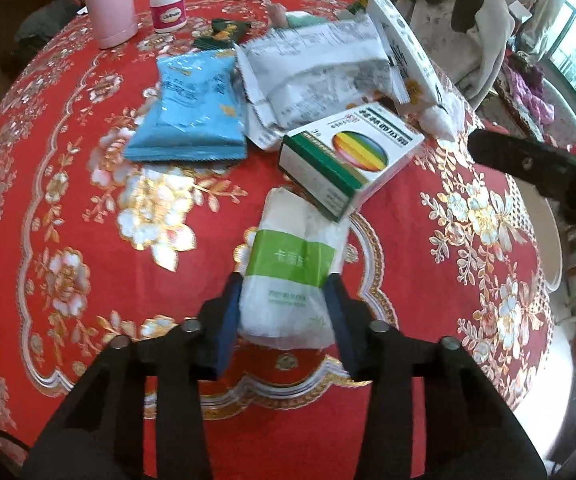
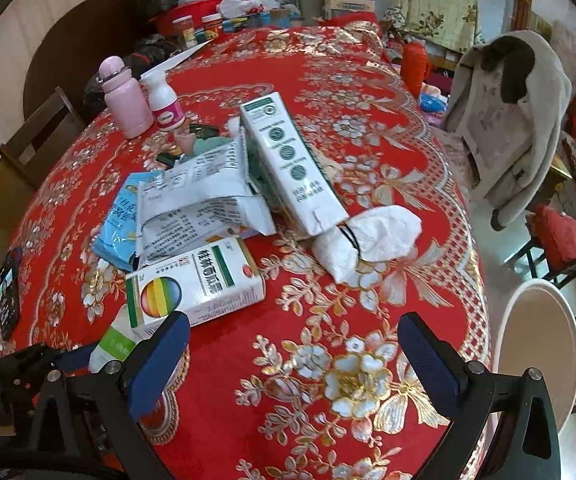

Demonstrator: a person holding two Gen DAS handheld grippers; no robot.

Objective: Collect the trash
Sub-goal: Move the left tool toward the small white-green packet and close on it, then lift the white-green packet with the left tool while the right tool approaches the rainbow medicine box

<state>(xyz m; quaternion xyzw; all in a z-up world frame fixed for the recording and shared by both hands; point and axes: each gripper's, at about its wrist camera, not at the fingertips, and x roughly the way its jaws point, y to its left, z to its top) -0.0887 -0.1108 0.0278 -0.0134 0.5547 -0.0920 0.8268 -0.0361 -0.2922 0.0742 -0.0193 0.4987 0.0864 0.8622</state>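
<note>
On the red flowered tablecloth point(image 1: 88, 208) lies a white tissue packet with a green band point(image 1: 291, 248). My left gripper point(image 1: 284, 292) is shut on it, one blue pad against each side. In the right wrist view the same packet point(image 2: 114, 344) shows at the lower left. A rainbow-marked medicine box point(image 1: 351, 152) leans on the packet's far end. My right gripper point(image 2: 293, 360) stands open above bare cloth, just right of that box point(image 2: 196, 284). Behind lie a blue snack bag point(image 2: 116, 220), a torn grey mailer point(image 2: 204, 200), a white-green carton point(image 2: 291, 164) and crumpled white paper point(image 2: 367, 240).
A pink bottle point(image 2: 126, 96) and a white pill bottle point(image 2: 166, 104) stand at the far left. A phone point(image 2: 8, 292) lies near the left table edge. A coat-draped chair point(image 2: 507, 120) and a white stool point(image 2: 539, 352) stand to the right.
</note>
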